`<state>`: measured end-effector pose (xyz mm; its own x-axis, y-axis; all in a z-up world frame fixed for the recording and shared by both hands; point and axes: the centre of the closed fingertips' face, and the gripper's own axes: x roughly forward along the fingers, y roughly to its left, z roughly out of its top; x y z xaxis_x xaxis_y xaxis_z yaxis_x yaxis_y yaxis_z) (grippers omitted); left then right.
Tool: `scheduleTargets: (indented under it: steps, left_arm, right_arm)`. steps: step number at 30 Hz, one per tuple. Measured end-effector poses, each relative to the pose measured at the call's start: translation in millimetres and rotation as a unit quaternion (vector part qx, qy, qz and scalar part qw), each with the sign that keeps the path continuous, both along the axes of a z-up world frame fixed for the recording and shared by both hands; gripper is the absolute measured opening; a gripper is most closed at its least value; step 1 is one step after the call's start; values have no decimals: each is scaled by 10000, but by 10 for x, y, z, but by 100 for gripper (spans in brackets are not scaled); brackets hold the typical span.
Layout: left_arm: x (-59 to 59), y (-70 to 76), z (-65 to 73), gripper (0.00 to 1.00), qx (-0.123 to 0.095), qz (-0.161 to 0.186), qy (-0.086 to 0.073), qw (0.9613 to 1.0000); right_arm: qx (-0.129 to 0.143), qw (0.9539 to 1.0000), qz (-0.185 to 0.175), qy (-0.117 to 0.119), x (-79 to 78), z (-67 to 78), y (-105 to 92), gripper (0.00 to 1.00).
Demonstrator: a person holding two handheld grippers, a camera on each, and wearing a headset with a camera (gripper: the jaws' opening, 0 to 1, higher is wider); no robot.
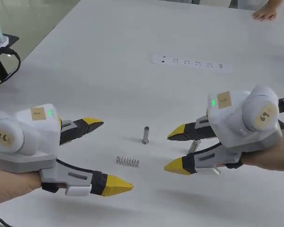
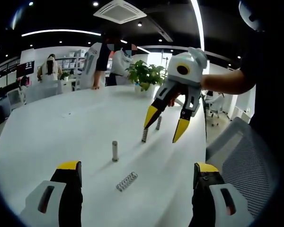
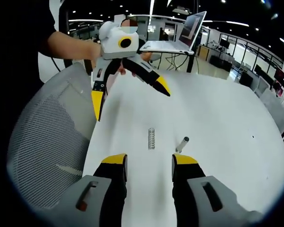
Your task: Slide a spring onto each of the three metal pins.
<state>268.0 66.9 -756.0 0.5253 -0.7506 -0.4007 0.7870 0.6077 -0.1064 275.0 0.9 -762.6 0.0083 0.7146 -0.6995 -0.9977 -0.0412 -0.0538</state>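
1. White counter (image 1: 94,71) carries everything, and I'm placing it all off the bare pin (image 1: 146,135), which stands upright mid-surface.
2. Nearest me, left of that pin, my left tongs (image 1: 113,155) hover spread wide with nothing between them.
3. Right of the pin, my right tongs (image 1: 170,150) are parted more narrowly and are also empty.
4. Just on the near side of the pin, and apart from it, a loose spring (image 1: 128,161) lies flat.
5. Right of the pin, by the right tongs, two sprung pins (image 2: 144,135) stand close together; they look already fitted.
6. Well beyond the pin lies a power strip (image 1: 194,62).
7. My read is two done and one left: that spring needs picking up and threading over the bare pin.
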Motion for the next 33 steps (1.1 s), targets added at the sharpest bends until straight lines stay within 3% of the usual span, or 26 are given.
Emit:
scheduleTargets:
  steps: [12,33]
  left_arm:
    - [-7,20,-1,95,-4,16,5,10000]
    - [-22,71,-102,94,-40,-7,89,10000]
  right_arm:
    - [-162,9994,295,-88,6,-121,252,32]
    - [-546,9976,399,116,-22,-476,490,29]
